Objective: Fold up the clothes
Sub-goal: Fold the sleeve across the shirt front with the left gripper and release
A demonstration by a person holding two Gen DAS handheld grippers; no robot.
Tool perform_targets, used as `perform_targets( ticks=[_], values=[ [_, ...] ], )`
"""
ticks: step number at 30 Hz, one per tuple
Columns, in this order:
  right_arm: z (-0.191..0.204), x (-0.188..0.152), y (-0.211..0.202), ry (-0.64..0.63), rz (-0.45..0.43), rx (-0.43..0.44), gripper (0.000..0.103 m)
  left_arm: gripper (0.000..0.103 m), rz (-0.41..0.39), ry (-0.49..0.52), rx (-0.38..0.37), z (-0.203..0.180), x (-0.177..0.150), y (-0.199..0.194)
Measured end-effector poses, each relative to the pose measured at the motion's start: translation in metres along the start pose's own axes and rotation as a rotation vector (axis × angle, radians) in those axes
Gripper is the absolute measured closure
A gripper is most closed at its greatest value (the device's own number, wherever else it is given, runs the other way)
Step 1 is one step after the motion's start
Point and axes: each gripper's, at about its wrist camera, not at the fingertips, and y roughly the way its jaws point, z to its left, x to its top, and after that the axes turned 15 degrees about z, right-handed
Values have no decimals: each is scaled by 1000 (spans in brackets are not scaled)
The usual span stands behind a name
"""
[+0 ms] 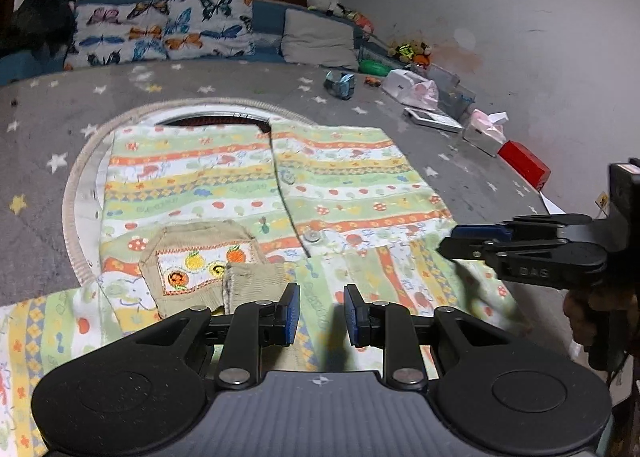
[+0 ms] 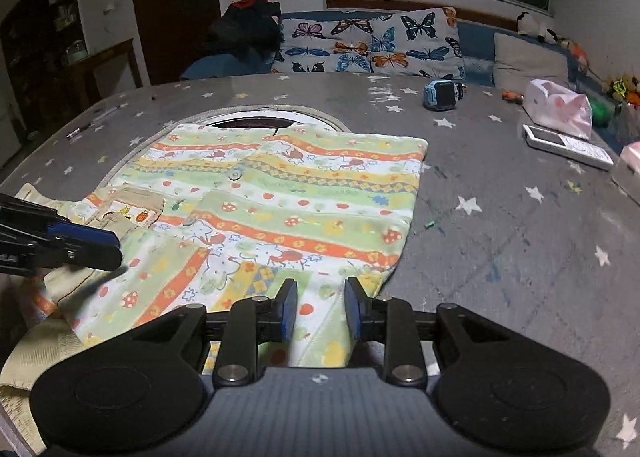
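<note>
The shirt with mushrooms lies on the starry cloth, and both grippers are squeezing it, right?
Not quite. The shirt does lie on the starry cloth, but both wrist views show the left gripper and right gripper open above it, squeezing nothing.

A grey star-printed cover (image 2: 500, 217) spreads over the surface, with a round white corded-edge insert (image 1: 86, 193) set into it. At the far edge lie a butterfly-print pillow (image 2: 372, 43) and, to its right, a plain grey cushion (image 2: 530, 57). A dark heap of clothing (image 2: 248, 31) sits to the pillow's left. A blue child's smartwatch (image 2: 440, 95) rests on the cover. Further right are a pink-and-white plastic bag (image 2: 558, 107), a white remote control (image 2: 568, 147) just in front of it, and a red box (image 1: 524, 163) near the wall.
</note>
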Motion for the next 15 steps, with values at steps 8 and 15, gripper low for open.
perform_targets(
  ticks=[8,15],
  values=[
    [21,-2,-14,-55,-25,36,71,77,-19,-15,12,2,-2,-6],
    [58,-9,-10,-131,-20,102,62,64,-38,-48,42,6,-10,-20]
  ],
)
